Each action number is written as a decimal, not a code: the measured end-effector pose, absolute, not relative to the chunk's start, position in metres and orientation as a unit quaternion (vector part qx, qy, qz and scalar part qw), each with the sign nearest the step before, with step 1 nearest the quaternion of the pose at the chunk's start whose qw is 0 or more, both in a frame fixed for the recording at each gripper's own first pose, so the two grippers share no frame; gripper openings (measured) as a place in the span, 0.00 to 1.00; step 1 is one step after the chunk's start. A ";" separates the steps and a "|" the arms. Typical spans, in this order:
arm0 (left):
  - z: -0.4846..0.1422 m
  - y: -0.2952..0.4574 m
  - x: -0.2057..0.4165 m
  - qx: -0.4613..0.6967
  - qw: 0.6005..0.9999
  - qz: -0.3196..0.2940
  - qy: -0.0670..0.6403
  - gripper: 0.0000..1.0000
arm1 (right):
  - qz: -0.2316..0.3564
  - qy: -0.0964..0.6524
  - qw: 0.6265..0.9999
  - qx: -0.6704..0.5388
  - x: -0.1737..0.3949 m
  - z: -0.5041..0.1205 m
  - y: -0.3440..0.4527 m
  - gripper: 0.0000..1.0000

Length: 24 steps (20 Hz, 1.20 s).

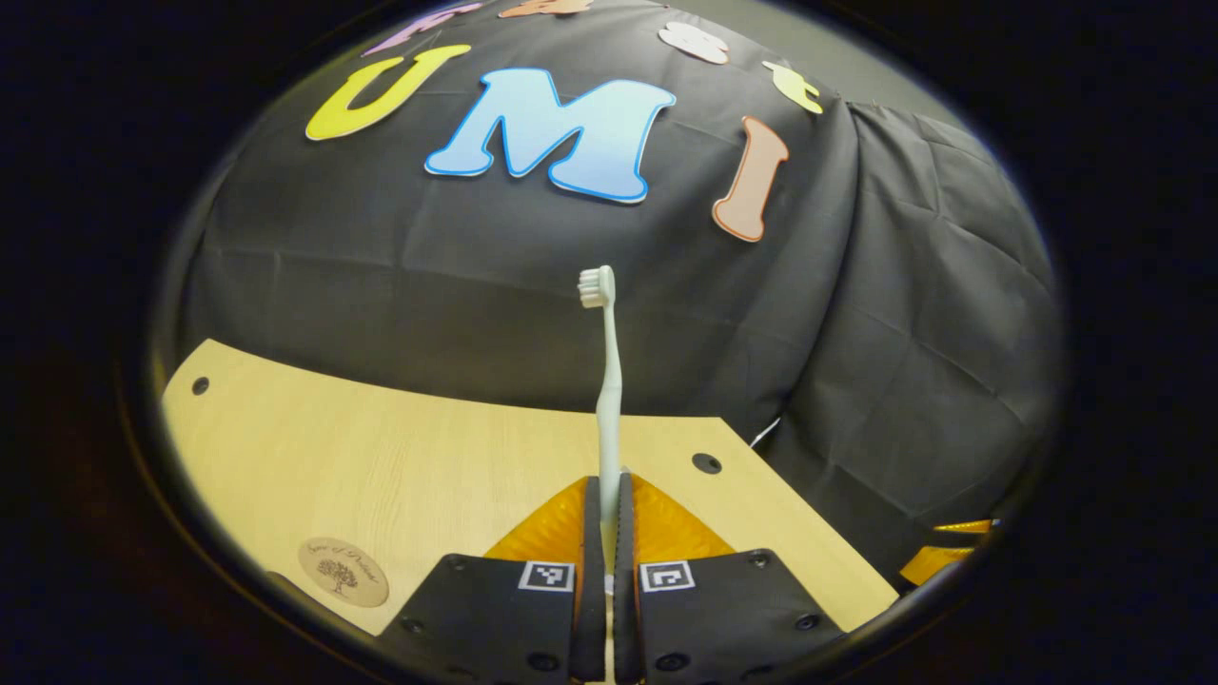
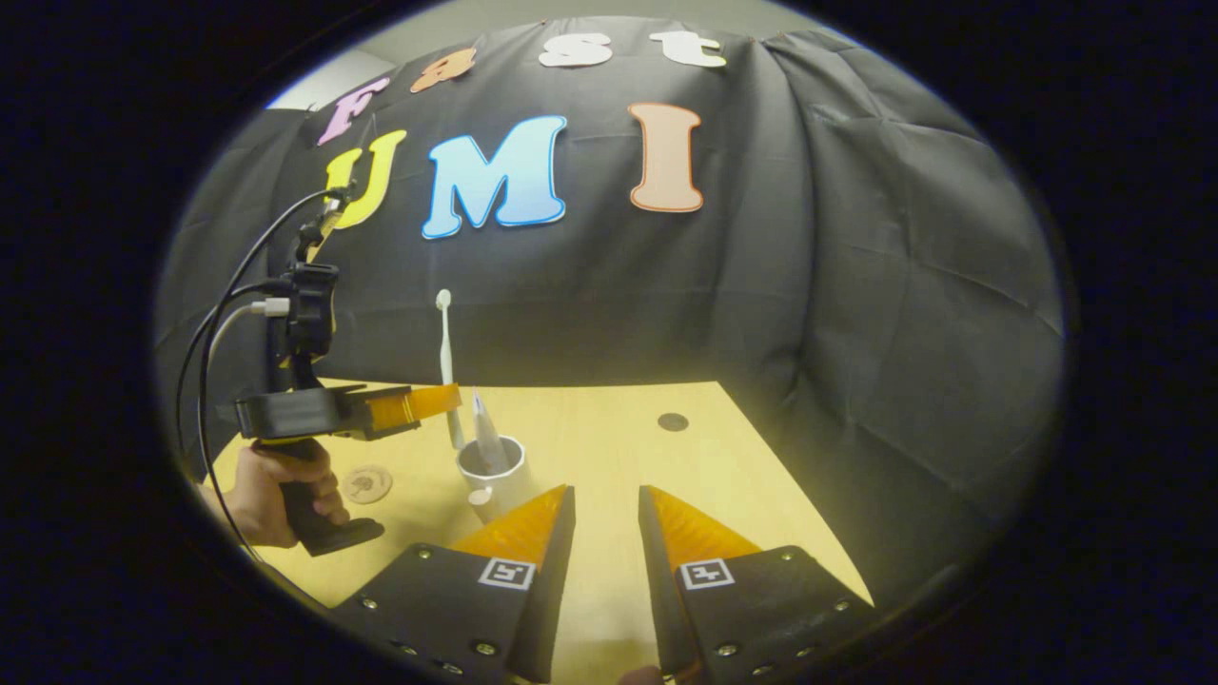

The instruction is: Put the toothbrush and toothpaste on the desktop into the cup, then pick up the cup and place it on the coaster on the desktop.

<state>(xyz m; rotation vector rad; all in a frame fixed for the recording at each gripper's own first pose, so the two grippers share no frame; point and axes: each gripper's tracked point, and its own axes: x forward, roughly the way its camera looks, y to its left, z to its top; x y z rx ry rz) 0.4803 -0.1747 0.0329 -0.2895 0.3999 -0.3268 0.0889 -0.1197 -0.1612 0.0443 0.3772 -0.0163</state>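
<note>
left gripper [image 1: 603, 495]: clamped on the lower handle of the toothbrush [image 1: 606, 381], both fingers pressed flat against it, no gap showing; also seen side-on from the right gripper view [image 2: 455, 400], held by a hand [image 2: 271, 490] on the grip.
toothbrush: upright, long axis vertical, bristle head up, base end down; in the right gripper view [image 2: 445, 366] lower end dips at or just inside the cup rim, cannot tell if it touches bottom.
key relation: cup [image 2: 495, 476] directly below the left gripper's fingertips; release or short straight drop looks like all that remains for the brush.
toothpaste [image 2: 485, 433]: already standing in the cup, flat crimped end up, leaning just beside the brush.
nearer hand: left gripper right over the cup; right gripper [image 2: 606, 504] near, cup off its left finger.
right gripper state: fingers apart, nothing between them, pointing over bare desktop.
coaster [image 2: 366, 483]: flat on the desktop, left of the cup, near the hand; also at lower left in the left gripper view [image 1: 343, 571]. Cup not on it yet.
materials: brush slim pale plastic, smooth, slippery likely; cup white, cylindrical, open top, rigid; tube soft, foil-like sheen; coaster thin round disc, tan, printed motif; desktop [image 1: 381, 447] light wood grain, dark round holes.
risk: tall contents may tip the cup on lift.
</note>
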 end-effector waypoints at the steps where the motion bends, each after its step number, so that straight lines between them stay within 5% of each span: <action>1: 0.030 -0.175 0.482 -0.144 0.957 -0.159 0.195 0.11 | -0.010 0.189 0.982 0.022 0.088 -0.162 -0.121 0.42; 17: -0.008 -0.185 0.472 -0.122 0.963 -0.143 0.195 0.18 | -0.020 0.215 0.976 0.034 0.086 -0.198 -0.132 0.40; 19: -0.008 -0.185 0.470 -0.124 0.962 -0.144 0.194 0.11 | -0.017 0.215 0.976 0.032 0.086 -0.201 -0.132 0.42; 22: -0.001 -0.188 0.469 -0.119 0.964 -0.151 0.182 0.29 | -0.015 0.213 0.976 0.032 0.086 -0.205 -0.133 0.42; 23: -0.004 -0.188 0.469 -0.112 0.966 -0.147 0.182 0.19 | -0.014 0.214 0.976 0.032 0.086 -0.206 -0.133 0.41; 24: -0.007 -0.190 0.468 -0.106 0.966 -0.149 0.185 0.40 | -0.013 0.214 0.976 0.031 0.085 -0.208 -0.134 0.40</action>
